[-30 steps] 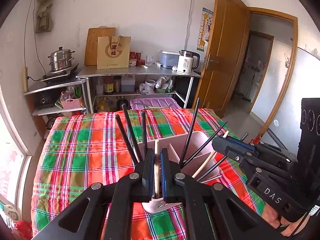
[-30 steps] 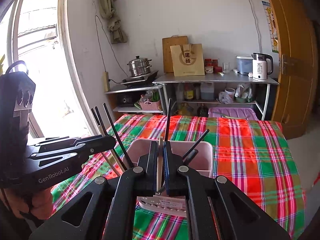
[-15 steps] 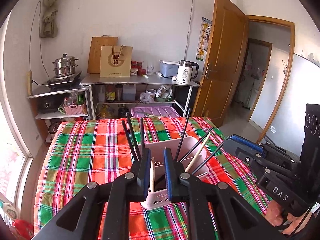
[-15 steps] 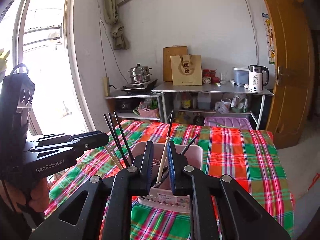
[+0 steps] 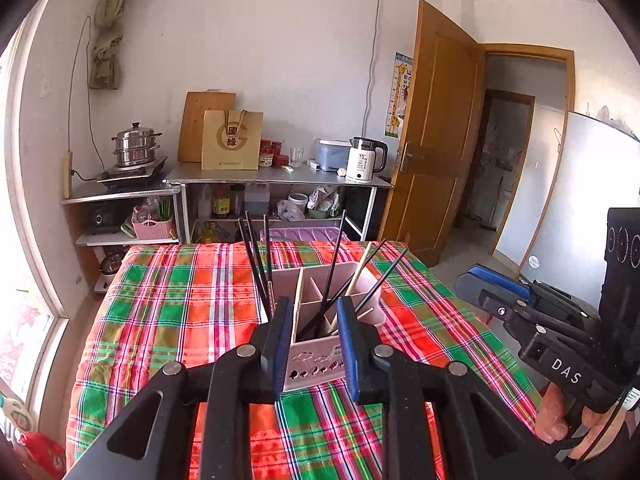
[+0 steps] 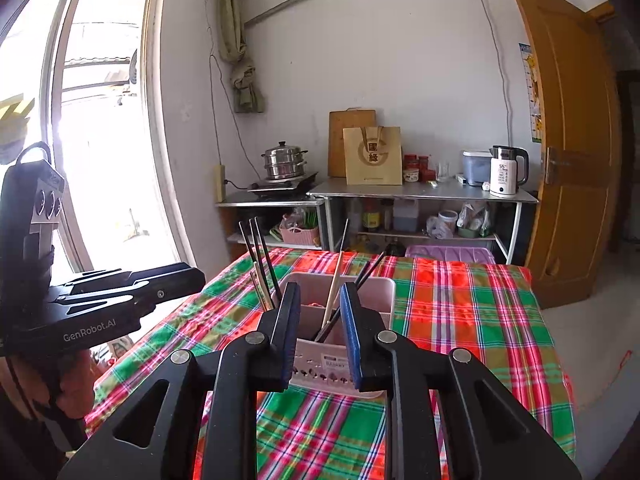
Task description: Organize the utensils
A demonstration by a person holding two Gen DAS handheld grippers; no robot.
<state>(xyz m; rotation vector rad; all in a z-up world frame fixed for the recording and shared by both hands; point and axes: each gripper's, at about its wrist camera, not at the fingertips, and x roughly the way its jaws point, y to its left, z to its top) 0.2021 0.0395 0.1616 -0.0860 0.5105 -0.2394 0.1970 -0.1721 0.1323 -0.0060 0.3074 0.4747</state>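
A pink utensil holder (image 5: 320, 364) with compartments stands on the plaid tablecloth (image 5: 180, 308); it also shows in the right wrist view (image 6: 332, 368). Several black chopsticks (image 5: 256, 264) and light wooden chopsticks (image 5: 358, 268) stand in it, leaning outward. My left gripper (image 5: 314, 344) is open and empty, raised just in front of the holder. My right gripper (image 6: 318, 336) is open and empty, also in front of the holder. The right gripper shows at the right of the left wrist view (image 5: 532, 320); the left gripper shows at the left of the right wrist view (image 6: 120, 296).
Behind the table stand a metal shelf (image 5: 280, 178) with a kettle (image 5: 364, 160), a paper bag (image 5: 232, 140) and a steamer pot (image 5: 134, 144). A purple bin (image 5: 304, 234) sits by the table's far edge. An open wooden door (image 5: 436, 132) is at the right, a window (image 6: 100, 120) at the left.
Both grippers opened, let go of the wooden chopsticks, which now stand in the holder, and pulled back and up from it.
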